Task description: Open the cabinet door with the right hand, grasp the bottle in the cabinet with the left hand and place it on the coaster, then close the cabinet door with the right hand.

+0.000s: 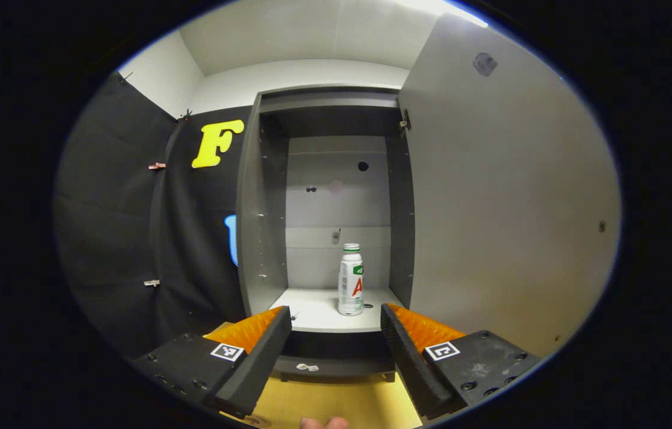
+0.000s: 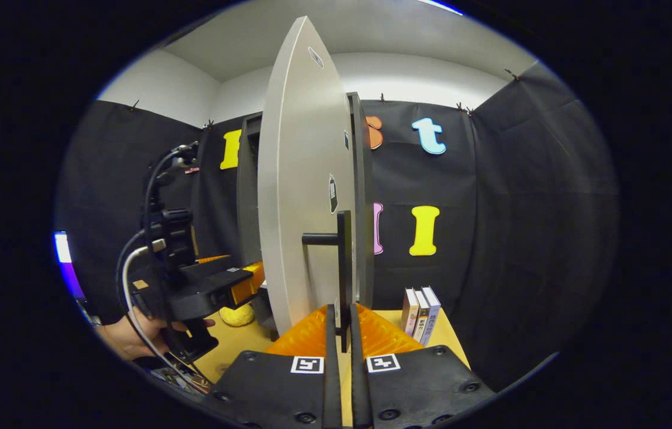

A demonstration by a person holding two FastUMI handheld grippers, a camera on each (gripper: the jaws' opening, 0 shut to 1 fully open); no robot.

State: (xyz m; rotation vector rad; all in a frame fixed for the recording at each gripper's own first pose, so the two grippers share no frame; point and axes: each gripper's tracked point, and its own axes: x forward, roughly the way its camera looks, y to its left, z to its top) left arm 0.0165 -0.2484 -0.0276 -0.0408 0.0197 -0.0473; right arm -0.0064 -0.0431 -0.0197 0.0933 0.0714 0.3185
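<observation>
On the cabinet's white shelf (image 1: 312, 313), near its front edge and a little right of centre, the bottle (image 1: 351, 280) stands upright, well clear of both side walls. It is a small white plastic drink bottle with a green cap, probably light and fairly stiff, though the printed sleeve looks smooth and could slip under a loose pinch. Being tall and narrow, it would tip easily if nudged near the top. The best hold seems to be the straight middle of the body, below the shoulder, with the pads square to its sides.

The left gripper (image 1: 336, 333) has its jaws spread wide, held short of the shelf, with the bottle framed between the fingers. The door (image 2: 303, 196) is swung open. The right gripper (image 2: 342, 333) is closed narrowly on the lower end of the black handle (image 2: 343, 262), both fingers pressing it. The right gripper view also shows the left gripper beside the door, a hand (image 2: 133, 333) holding it. I cannot pick out the coaster with certainty.
</observation>
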